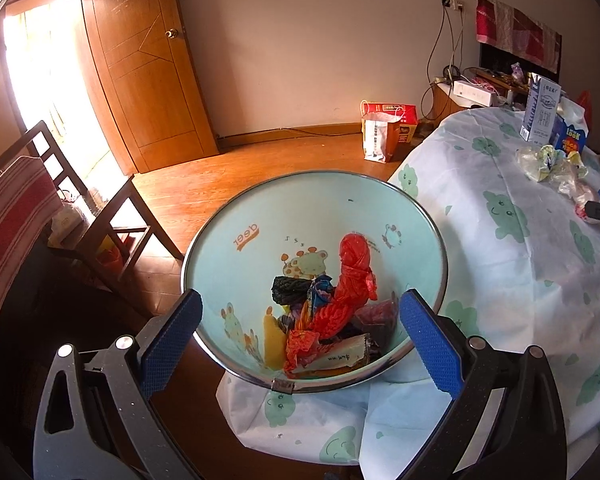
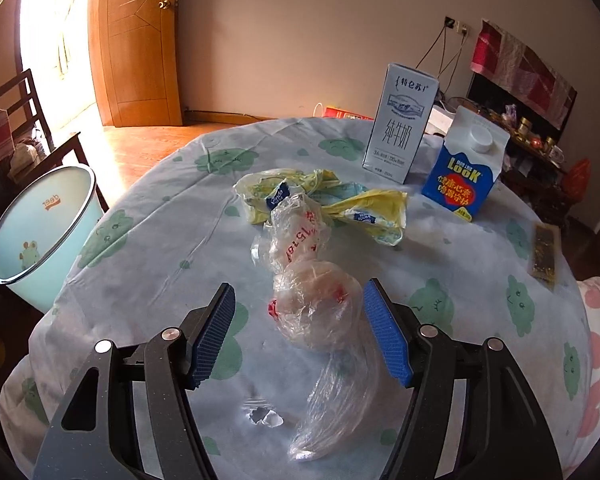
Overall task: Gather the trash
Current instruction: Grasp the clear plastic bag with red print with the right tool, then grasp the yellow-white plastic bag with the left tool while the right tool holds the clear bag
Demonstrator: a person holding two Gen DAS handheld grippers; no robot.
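A pale blue bin (image 1: 236, 216) with cartoon animals stands on the floor beside the table and holds a red bag (image 1: 348, 296) and other crumpled wrappers. My left gripper (image 1: 300, 340) is open and empty above its near rim. In the right wrist view my right gripper (image 2: 298, 332) is open, its fingers on either side of a crumpled clear plastic bag (image 2: 312, 308) with red print on the table. A yellow wrapper (image 2: 340, 208) lies behind it. The bin also shows at the left in the right wrist view (image 2: 40, 232).
A white milk carton (image 2: 400, 136) and a blue Look carton (image 2: 464, 164) stand at the table's far side. A dark snack bar (image 2: 544, 256) lies at right. A round table with a cloud-print cloth (image 2: 160, 240), a chair (image 1: 84, 200) and paper bags (image 1: 384, 132) on the floor.
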